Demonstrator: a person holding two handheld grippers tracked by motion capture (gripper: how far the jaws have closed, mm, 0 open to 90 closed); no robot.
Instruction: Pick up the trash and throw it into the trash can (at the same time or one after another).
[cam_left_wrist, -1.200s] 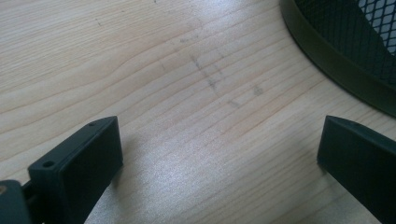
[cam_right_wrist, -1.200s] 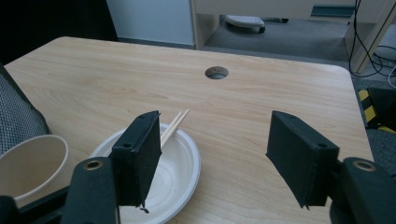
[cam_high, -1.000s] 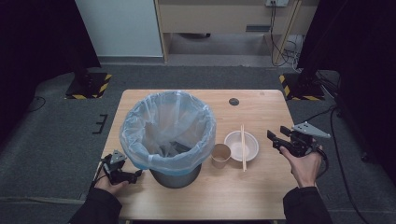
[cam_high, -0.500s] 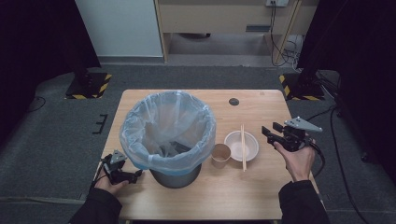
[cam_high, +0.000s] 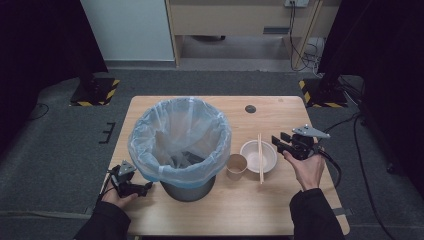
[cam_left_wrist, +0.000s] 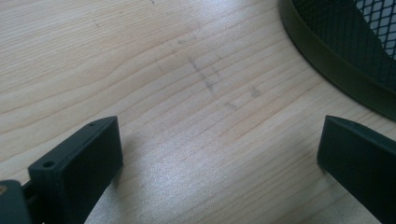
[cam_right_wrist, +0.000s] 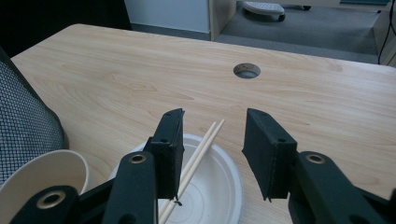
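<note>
The high view takes in the lined mesh bin, a paper cup and a white bowl with chopsticks laid across it on the wooden counter. The right gripper view adds a cable hole beyond the bowl. The right gripper hovers beside the bowl, jaws parted, empty. The left gripper lies low by the bin's base, jaws wide, empty.

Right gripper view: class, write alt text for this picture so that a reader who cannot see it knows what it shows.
The right gripper, jaws open, hovers over a white bowl with a pair of chopsticks lying across it on a wooden table. A paper cup stands to the bowl's left beside a black mesh bin.
</note>
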